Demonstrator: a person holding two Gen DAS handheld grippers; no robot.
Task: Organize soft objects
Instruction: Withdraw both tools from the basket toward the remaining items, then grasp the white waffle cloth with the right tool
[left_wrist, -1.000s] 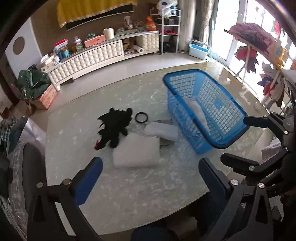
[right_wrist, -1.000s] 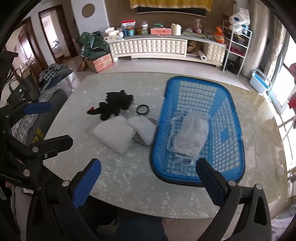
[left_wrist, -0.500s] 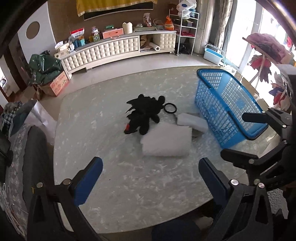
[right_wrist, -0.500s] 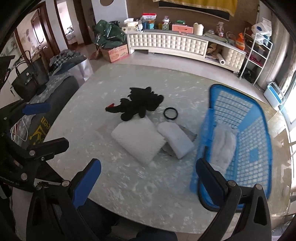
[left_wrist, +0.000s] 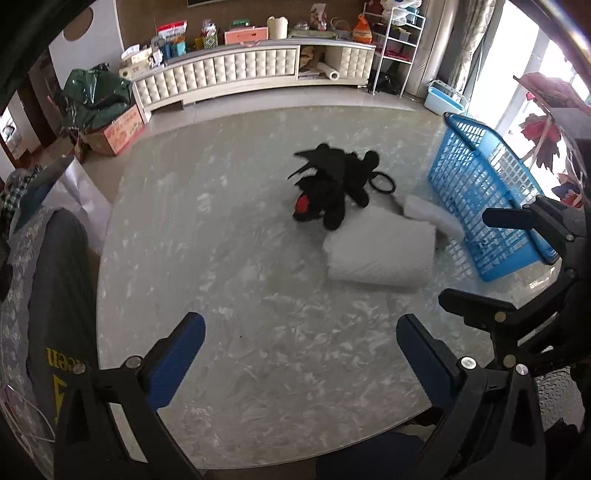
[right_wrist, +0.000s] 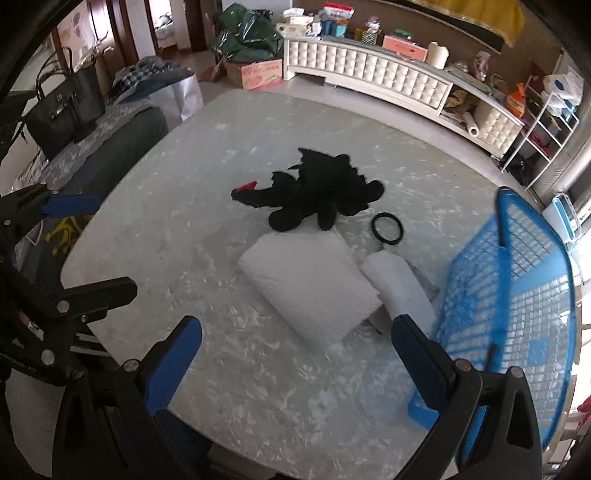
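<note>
Two grippers (left_wrist: 301, 343) (right_wrist: 297, 345) spread wide, two white pads (right_wrist: 310, 284), one black plush (right_wrist: 314, 195), one basket (right_wrist: 517, 295)

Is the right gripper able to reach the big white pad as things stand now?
Probably yes. The right gripper is open, and only bare table lies between it and the big white pad.

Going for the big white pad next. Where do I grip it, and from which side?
Probably the near edge of the large white pad, approached low from the operator's side. It lies flat, its near edge is bare, the black plush dragon rests against its far edge, and the smaller white pad crowds the side toward the blue basket.
</note>
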